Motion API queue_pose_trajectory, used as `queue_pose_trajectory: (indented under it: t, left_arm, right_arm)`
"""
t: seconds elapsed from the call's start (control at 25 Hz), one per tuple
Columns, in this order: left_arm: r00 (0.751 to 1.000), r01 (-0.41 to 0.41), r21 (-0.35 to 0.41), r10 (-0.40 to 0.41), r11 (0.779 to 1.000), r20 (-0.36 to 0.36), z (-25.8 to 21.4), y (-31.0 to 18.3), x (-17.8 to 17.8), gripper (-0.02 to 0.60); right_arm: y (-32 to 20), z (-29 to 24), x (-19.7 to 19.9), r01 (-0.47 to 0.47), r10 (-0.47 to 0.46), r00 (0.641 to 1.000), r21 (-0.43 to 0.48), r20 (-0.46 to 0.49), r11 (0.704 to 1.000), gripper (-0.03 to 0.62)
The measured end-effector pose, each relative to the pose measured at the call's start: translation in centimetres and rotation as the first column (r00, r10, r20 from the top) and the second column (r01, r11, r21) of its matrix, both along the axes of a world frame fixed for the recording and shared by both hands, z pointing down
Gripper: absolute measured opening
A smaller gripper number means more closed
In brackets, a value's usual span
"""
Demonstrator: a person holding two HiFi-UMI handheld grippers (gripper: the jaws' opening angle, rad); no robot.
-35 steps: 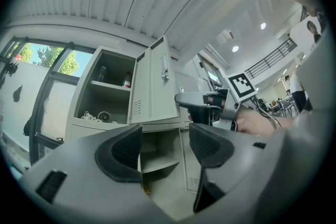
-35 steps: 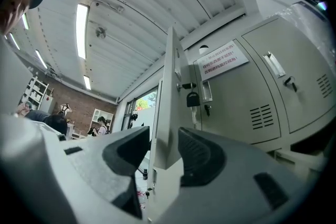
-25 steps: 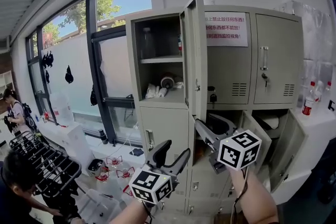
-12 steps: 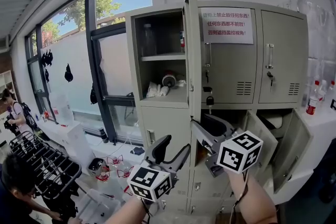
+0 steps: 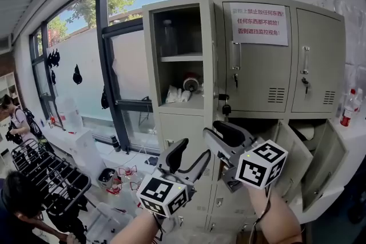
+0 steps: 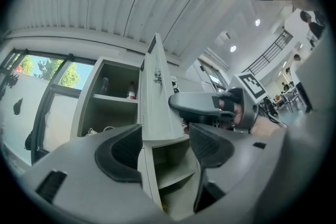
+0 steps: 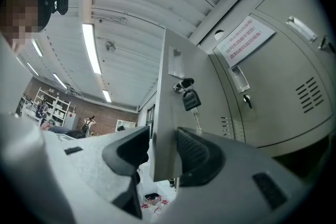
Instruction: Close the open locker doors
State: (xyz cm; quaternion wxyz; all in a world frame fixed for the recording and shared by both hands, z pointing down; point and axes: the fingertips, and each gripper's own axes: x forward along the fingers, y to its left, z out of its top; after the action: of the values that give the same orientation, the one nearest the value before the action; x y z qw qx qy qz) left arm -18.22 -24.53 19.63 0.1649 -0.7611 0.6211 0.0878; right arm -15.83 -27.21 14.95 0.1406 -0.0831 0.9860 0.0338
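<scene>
Grey locker door point(image 5: 207, 54), wide open

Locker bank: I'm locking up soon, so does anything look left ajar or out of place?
Yes. The upper-left door stands wide open with keys dangling from its lock, and two lower doors on the right hang ajar.

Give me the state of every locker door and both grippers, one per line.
Upper left door, open, swung out edge-on.
Upper middle door, shut.
Upper right door, shut.
Lower middle door, open.
Lower right door, open.
Left gripper, jaws apart, holding nothing.
Right gripper, jaws apart, upper left door's lower edge between them, not clamped.
</scene>
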Motion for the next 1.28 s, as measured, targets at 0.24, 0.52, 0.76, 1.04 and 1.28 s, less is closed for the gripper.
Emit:
queue_pose_trajectory:
  t: [0.24, 0.52, 0.76, 1.04, 1.28]
  left_arm:
    - [1.000, 0.028, 0.012, -0.028, 1.000, 0.005, -0.5, -0.1, -1.8, 0.273]
    - [0.997, 0.082, 0.013, -0.082, 0.997, 0.009, -0.8, -0.6, -5.0, 0.272]
    - [0.994, 0.108, 0.013, -0.108, 0.994, -0.007, -1.0, -1.1, -7.1, 0.267]
    - [0.991, 0.126, 0.018, -0.126, 0.992, -0.041, -1.1, -1.4, -9.4, 0.258]
    - [0.991, 0.123, 0.018, -0.122, 0.992, -0.057, -1.0, -1.8, -11.3, 0.252]
  right_arm:
    - [0.5, -0.1, -2.6, 0.057, -0.057, 0.998, -0.001, -0.016, 0.998, 0.162]
    - [0.5, -0.1, -5.0, 0.095, -0.095, 0.995, -0.004, -0.013, 0.995, 0.162]
    - [0.7, -0.1, -6.6, 0.122, -0.122, 0.992, 0.009, -0.021, 0.992, 0.163]
    - [0.2, -0.1, -7.2, 0.112, -0.112, 0.994, 0.014, -0.011, 0.994, 0.161]
    - [-1.1, 0.8, -8.1, 0.067, -0.067, 0.997, -0.009, -0.027, 0.998, 0.162]
